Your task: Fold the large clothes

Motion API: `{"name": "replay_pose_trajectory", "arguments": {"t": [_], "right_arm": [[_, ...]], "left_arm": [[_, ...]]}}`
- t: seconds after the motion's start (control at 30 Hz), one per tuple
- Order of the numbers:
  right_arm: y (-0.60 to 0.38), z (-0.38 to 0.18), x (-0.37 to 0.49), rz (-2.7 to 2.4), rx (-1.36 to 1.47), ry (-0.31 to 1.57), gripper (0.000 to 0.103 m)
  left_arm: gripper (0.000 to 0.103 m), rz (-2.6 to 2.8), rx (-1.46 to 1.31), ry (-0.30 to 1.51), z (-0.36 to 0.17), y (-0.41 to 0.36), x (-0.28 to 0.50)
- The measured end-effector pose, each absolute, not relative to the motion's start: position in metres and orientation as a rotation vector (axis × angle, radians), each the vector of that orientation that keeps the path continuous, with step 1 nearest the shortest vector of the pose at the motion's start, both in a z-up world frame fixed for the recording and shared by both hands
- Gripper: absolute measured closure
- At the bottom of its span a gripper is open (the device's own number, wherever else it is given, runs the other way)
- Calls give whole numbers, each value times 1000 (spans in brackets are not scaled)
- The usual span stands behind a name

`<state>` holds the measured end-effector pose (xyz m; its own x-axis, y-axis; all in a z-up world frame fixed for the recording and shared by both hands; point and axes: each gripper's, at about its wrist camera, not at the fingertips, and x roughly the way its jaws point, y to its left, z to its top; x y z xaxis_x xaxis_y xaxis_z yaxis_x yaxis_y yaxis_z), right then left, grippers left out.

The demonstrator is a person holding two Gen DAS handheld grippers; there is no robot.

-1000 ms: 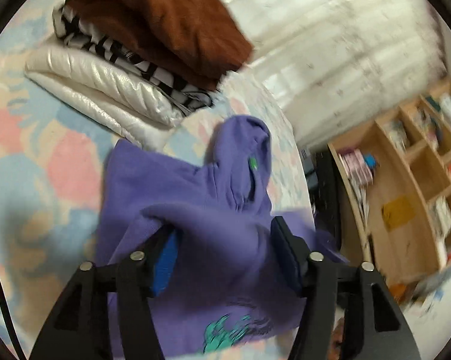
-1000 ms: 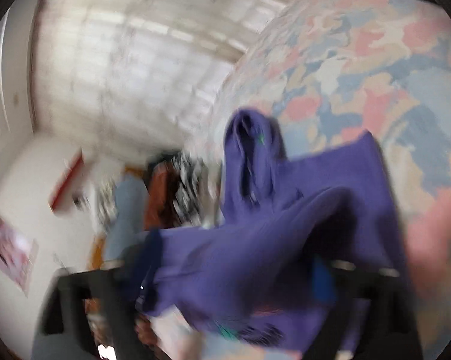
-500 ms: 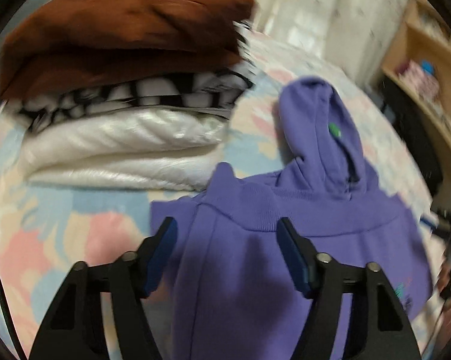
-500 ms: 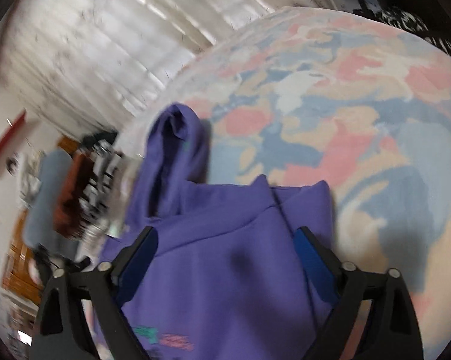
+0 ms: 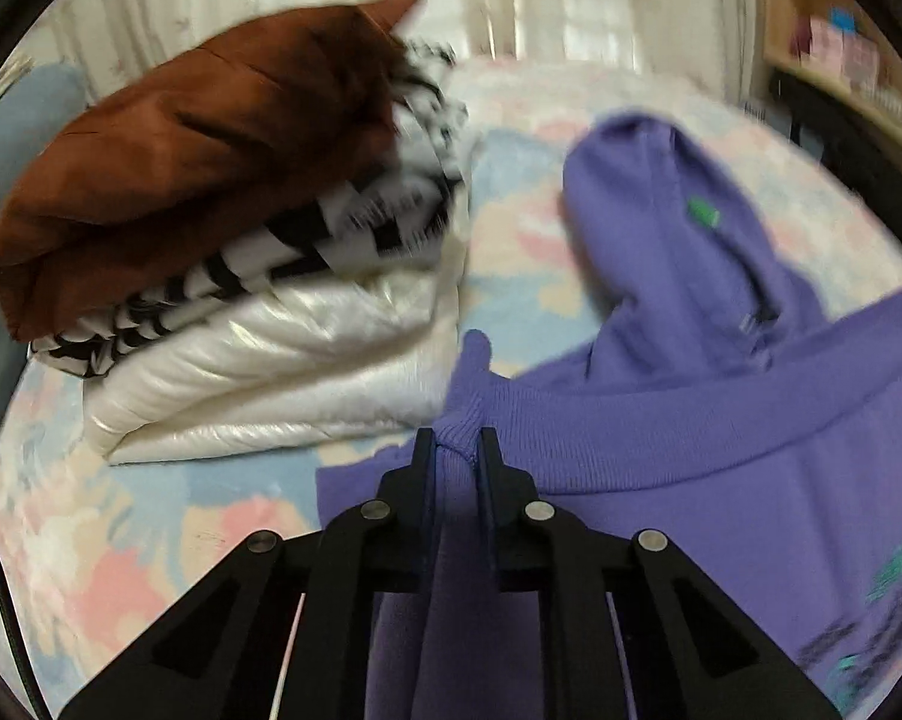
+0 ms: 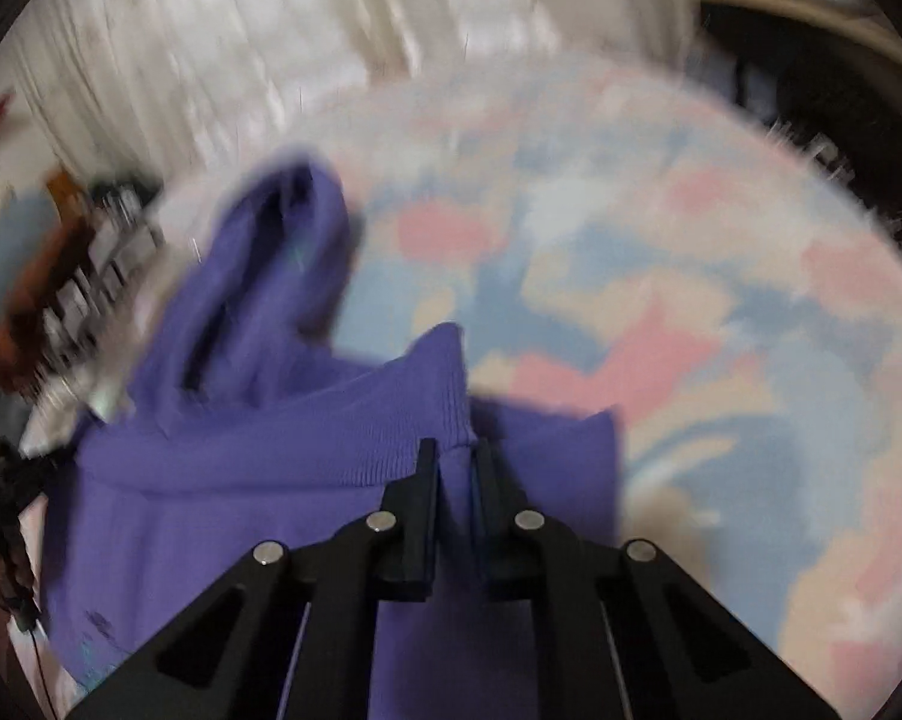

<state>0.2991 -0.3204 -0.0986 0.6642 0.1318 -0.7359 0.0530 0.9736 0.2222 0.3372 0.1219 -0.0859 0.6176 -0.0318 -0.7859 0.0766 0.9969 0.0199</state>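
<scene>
Purple hoodie [image 5: 721, 468] lies on pastel bedspread [image 5: 151, 540], hood toward curtain, ribbed hem folded up over body. Left gripper [image 5: 456, 450] just closed, now clamped on one hem corner; right gripper [image 6: 454, 456] just closed too, clamped on other corner.

Risks, as judgement:
- Each grip takes only small bit of rib; strong pull can let it slip out.
- Uneven pull from two hands gives crooked fold.
- Stack of folded clothes [image 5: 241, 228] just beside left corner; sideways swing can knock it.
</scene>
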Motion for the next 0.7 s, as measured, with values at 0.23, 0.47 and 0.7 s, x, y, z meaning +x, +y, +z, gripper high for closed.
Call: {"name": "replay_pose_trajectory", "arguments": {"t": [0.23, 0.47, 0.7], "right_arm": [[-319, -69, 273, -105, 194, 743, 95], [-314, -144, 325, -169, 149, 895, 93], [-326, -141, 325, -158, 272, 923, 86]], "left_arm": [[93, -57, 3, 885, -94, 123, 350], [92, -9, -106, 918, -142, 148, 362], [77, -4, -86, 895, -121, 148, 343]]}}
